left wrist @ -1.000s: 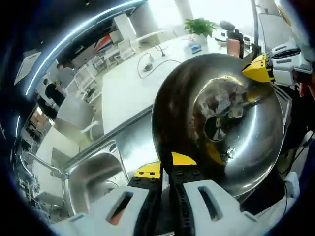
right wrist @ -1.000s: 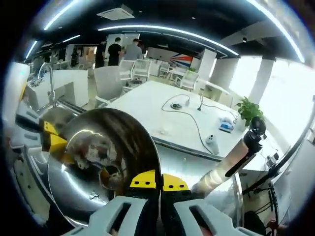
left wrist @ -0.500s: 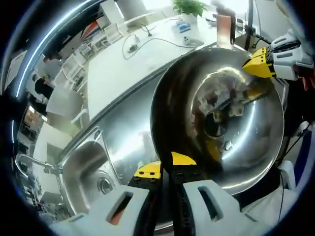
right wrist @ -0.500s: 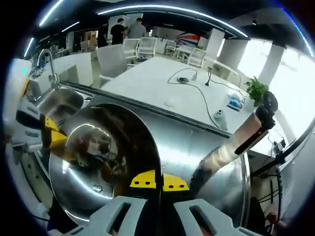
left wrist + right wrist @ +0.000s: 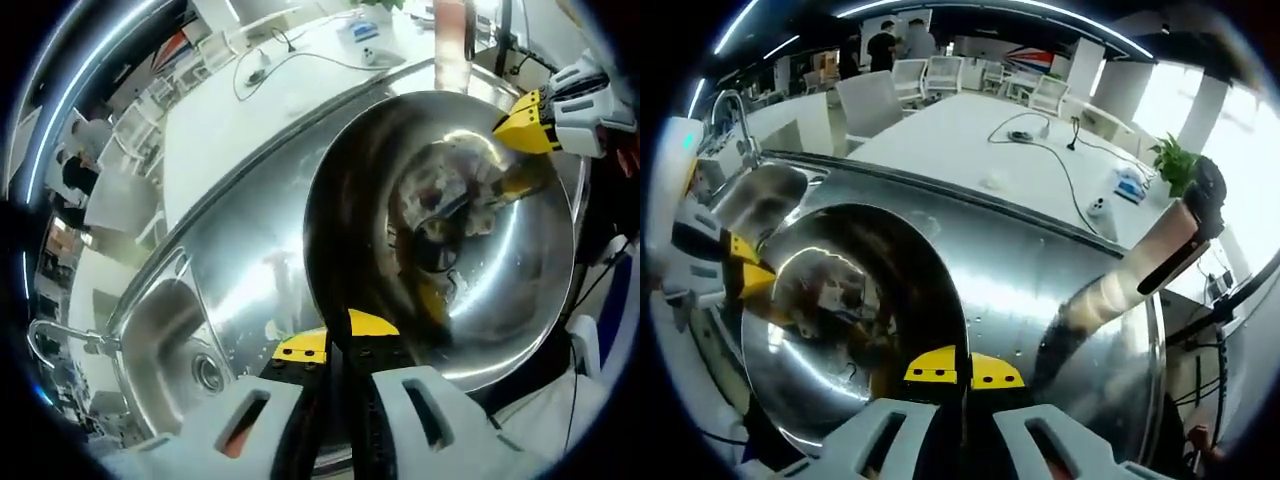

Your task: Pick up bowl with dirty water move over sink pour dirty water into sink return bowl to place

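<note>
Both claws are gripping the steel bowl by opposite rim edges. Left claw is pinching the near rim in the left gripper view, jaws closed on the metal. Right claw is doing the same on its side; in the left gripper view its yellow tip is showing at the far rim. Bowl is being held above the steel worktop, beside the sink. Tap is standing behind the sink. A white table is carrying cables.
</note>
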